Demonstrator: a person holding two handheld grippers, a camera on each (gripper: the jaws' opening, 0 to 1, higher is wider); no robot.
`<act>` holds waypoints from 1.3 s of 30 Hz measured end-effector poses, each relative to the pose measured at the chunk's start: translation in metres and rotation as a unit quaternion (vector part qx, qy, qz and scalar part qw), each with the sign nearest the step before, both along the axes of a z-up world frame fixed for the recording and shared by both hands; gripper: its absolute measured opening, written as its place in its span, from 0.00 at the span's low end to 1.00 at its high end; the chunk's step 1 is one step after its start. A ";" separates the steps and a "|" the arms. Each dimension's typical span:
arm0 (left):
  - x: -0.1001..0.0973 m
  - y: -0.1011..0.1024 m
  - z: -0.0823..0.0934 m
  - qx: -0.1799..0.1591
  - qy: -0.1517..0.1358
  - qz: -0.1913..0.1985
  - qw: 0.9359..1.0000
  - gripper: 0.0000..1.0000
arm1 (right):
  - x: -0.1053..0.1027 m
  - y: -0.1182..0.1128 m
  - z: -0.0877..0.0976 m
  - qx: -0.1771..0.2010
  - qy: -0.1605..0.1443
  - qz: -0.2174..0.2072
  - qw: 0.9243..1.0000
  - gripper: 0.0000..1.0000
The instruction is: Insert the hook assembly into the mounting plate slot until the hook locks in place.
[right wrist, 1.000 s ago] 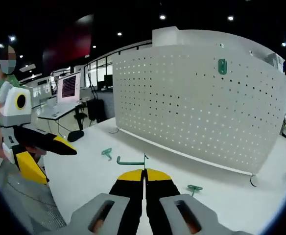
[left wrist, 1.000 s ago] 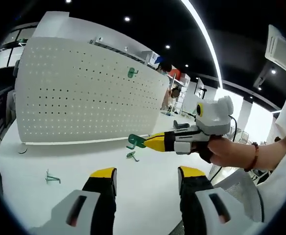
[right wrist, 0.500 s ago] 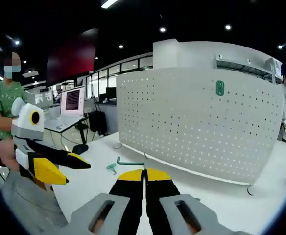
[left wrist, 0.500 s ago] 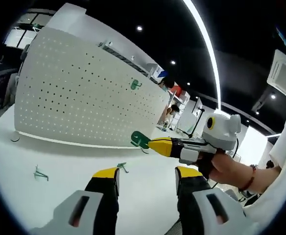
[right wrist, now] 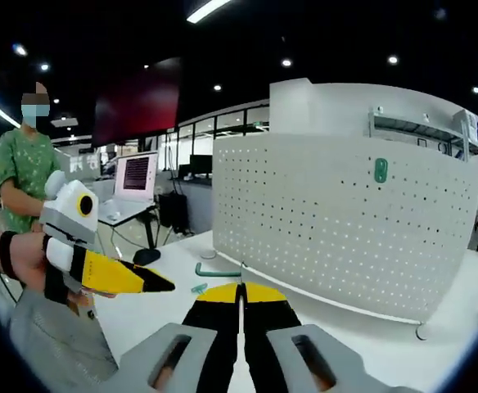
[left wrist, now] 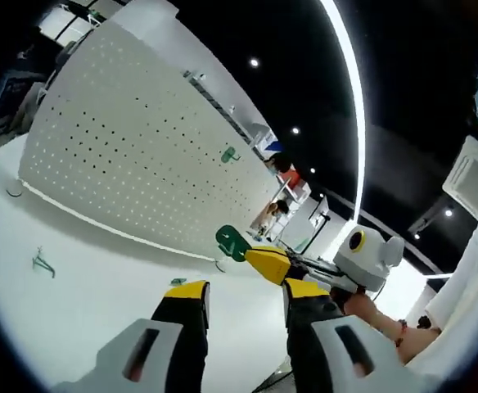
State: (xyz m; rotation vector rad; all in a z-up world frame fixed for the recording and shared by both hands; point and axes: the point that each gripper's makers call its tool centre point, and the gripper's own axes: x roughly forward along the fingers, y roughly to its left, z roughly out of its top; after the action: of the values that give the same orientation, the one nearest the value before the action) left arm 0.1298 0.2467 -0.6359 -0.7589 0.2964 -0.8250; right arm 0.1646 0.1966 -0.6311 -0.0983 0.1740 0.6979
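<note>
While my right gripper (right wrist: 240,296) has its yellow jaws pressed together on a green hook (right wrist: 217,271), the hook's thin stem juts left just above the jaw tips at lower centre of the right gripper view. I judge the hook light, stiff plastic, slick and apt to twist, so a grip on its flat end close to the base seems best. My left gripper (left wrist: 244,296) stands open and empty at the bottom of the left gripper view. At centre right of that view the right gripper shows with the hook's flat green end at its tip. A white pegboard (right wrist: 345,221) stands upright across the right of the right gripper view, with another hook (right wrist: 381,170) already mounted high on it. Spare hooks (left wrist: 42,262) lie loose on the white table (left wrist: 100,270); none stands between hook and board.
</note>
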 end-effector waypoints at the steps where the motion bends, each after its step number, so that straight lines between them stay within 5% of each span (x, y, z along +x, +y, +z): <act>1: 0.001 0.001 0.002 -0.019 0.007 0.002 1.000 0.37 | -0.001 0.001 0.002 0.000 -0.004 0.000 1.000 0.00; 10: 0.002 -0.001 0.005 -0.055 0.019 0.003 0.998 0.32 | -0.013 0.016 0.008 0.022 -0.011 0.029 0.999 0.00; 39: 0.002 0.004 0.011 -0.143 0.063 0.005 0.988 0.05 | -0.037 0.030 0.022 0.013 -0.079 0.067 0.995 0.00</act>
State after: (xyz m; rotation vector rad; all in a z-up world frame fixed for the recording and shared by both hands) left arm 0.1317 0.2509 -0.6245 -1.0822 0.2896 -0.8204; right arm 0.1278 0.2271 -0.6092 -0.1408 0.0065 0.8217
